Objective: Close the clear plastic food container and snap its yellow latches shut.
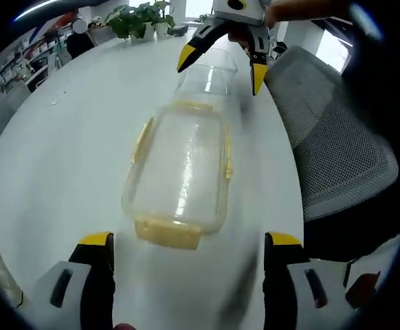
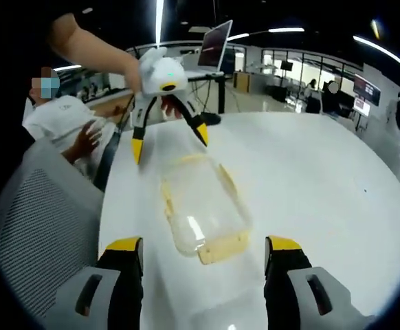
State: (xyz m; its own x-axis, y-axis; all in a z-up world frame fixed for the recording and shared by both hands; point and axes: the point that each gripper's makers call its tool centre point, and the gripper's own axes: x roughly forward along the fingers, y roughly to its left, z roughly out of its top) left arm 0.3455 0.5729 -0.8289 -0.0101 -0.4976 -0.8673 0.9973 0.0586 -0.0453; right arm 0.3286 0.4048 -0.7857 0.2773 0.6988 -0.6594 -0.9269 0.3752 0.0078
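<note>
A clear plastic container (image 1: 179,172) with yellow latches along its sides and ends lies on the round white table (image 1: 56,158). My left gripper (image 1: 189,240) stands open at the container's near end, touching nothing. Beyond the far end hovers my right gripper (image 1: 222,67), open, above a blurred clear patch that I cannot identify. In the right gripper view the container (image 2: 203,213) lies lengthwise ahead of my open right gripper (image 2: 203,246). The left gripper (image 2: 170,141) hangs open over its far end, held by a person's hand. Motion blur hides whether the latches are snapped.
A grey mesh chair (image 1: 337,151) stands close against the table's edge, and shows as the chair (image 2: 42,227) in the right gripper view. Potted plants (image 1: 141,17) sit at the table's far rim. A seated person (image 2: 62,117) and a screen (image 2: 214,45) lie beyond the table (image 2: 324,179).
</note>
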